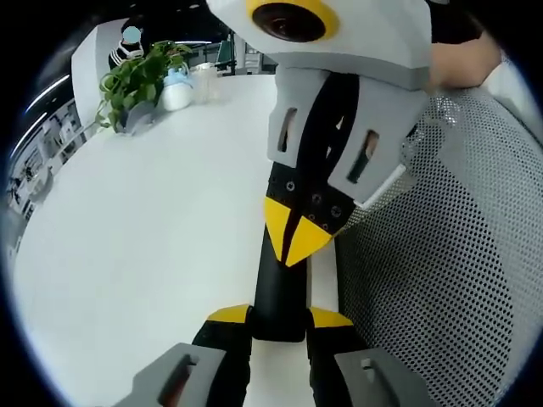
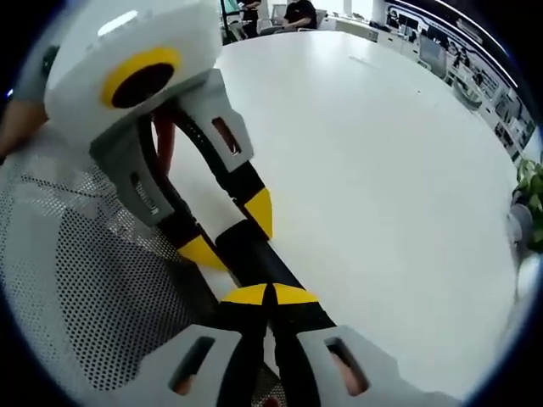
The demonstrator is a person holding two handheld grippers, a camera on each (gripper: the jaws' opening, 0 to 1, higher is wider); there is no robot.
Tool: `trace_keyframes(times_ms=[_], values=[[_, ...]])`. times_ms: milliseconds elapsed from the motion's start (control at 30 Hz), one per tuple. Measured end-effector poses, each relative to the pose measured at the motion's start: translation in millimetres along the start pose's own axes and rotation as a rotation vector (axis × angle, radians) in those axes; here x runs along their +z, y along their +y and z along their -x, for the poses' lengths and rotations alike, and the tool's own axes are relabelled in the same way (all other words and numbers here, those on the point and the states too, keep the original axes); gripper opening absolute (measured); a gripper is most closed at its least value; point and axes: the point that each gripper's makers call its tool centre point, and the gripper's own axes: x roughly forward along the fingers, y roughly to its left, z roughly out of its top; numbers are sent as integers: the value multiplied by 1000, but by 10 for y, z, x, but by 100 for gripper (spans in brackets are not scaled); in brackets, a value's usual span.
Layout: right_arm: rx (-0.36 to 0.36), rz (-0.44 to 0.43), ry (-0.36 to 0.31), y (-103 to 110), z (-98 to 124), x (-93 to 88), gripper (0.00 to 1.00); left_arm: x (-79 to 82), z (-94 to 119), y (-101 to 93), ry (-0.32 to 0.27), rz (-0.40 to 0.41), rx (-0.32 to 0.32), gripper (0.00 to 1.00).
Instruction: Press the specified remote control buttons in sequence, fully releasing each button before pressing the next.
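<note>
Over the edge of the broad white table (image 1: 153,237), beside a white perforated mesh chair back (image 1: 458,254), both grippers are meeting on the slim black bar-shaped remote control (image 1: 280,288). The left gripper (image 1: 280,315) is clamping the remote's near end between its yellow-tipped jaws, one tip on each long side, and is holding it just above the tabletop. The right gripper (image 1: 293,237) is coming in from the opposite end with its jaws brought fully together, so the two yellow tips are forming a single point that is resting on the remote's upper face.

Seen from the right gripper view, that closed point (image 2: 267,294) is sitting on the black body (image 2: 246,250) while the left gripper (image 2: 229,231) is straddling it further along. This is looking like a press in progress, though the buttons themselves are hidden under the tips, so which one in the sequence is being pushed cannot be told, nor how many presses are remaining. No screen or other device is showing a result. A leafy green potted plant (image 1: 136,80) and a small pale bottle (image 1: 176,89) are standing well apart at the table's far side.
</note>
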Motion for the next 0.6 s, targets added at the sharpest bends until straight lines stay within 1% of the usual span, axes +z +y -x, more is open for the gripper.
trace_keyframes(times_ms=[67, 167, 200, 333, 400, 467, 500, 533, 600], values=[[3, 5, 2, 1, 0, 0, 0, 0, -1, 1, 0, 0, -1, 24], [20, -27, -8, -18, -3, 0, 0, 1, 1, 2, -3, 1, -5, 24], [29, -52, -16, -19, 2, 0, 0, 0, 1, 2, -3, 1, -6, 24], [44, -95, -20, -18, 5, 2, 0, 2, -9, -1, 14, -25, -3, 24], [62, -147, -13, -23, 8, 4, 0, 3, -11, 1, 14, -35, 0, 24], [76, -180, -5, -15, 18, -7, 0, 3, -9, 5, 10, -31, -1, 24], [99, -199, 21, 20, 38, -49, 0, 3, -9, 5, 8, -30, -1, 24], [101, -190, 19, 16, 52, -49, 0, 3, -8, 5, 7, -30, -1, 24], [95, -173, -12, 8, 120, -13, 0, 1, -12, 6, 6, -33, 1, 24]])
